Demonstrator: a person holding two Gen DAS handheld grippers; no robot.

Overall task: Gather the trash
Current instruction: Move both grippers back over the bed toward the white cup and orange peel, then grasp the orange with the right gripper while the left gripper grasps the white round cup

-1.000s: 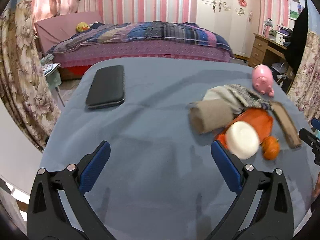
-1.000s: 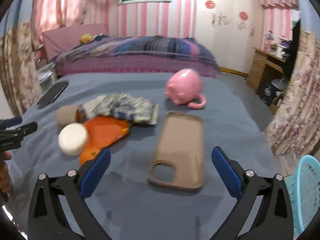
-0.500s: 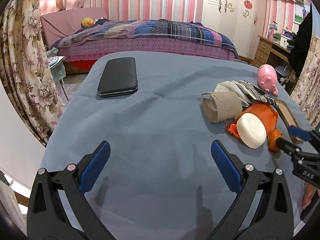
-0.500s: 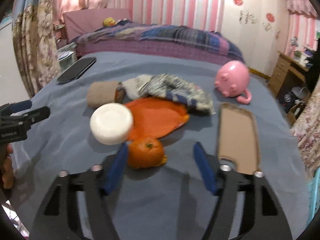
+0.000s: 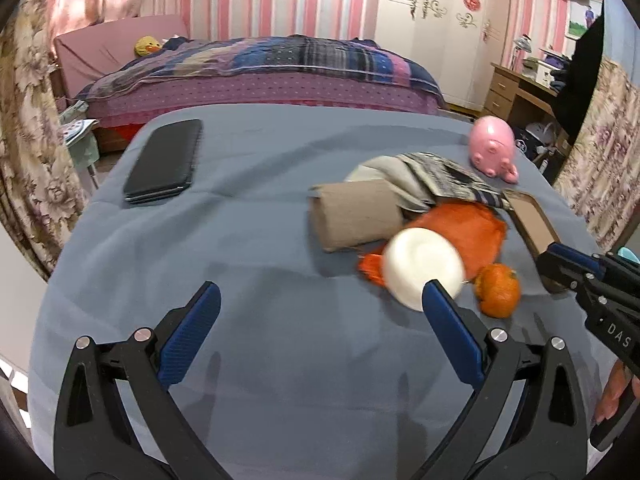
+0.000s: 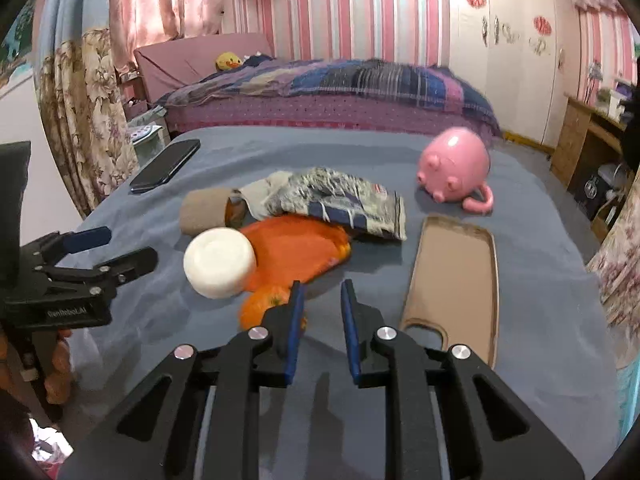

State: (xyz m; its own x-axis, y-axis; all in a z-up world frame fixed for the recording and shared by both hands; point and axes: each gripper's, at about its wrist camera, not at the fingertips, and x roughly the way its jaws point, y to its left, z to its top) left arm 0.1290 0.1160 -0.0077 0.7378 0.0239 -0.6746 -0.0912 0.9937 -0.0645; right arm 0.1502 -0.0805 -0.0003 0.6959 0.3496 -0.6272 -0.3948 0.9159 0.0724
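The mandarin [image 6: 264, 305] sits half hidden — behind the right gripper's [image 6: 320, 292] closing jaws.

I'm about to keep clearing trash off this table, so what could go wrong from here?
1. The right gripper is closing on nothing, with the tangerine left of its fingers: it may nudge the fruit, not grasp it.
2. The phone case and pink pig sit close by and could get collected as trash.
3. The open left gripper crowds the white cup.

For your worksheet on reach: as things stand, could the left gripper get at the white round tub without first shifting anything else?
Probably yes. The left gripper is open, and the white round tub lies just beyond its right finger on bare blue cloth, nothing between.
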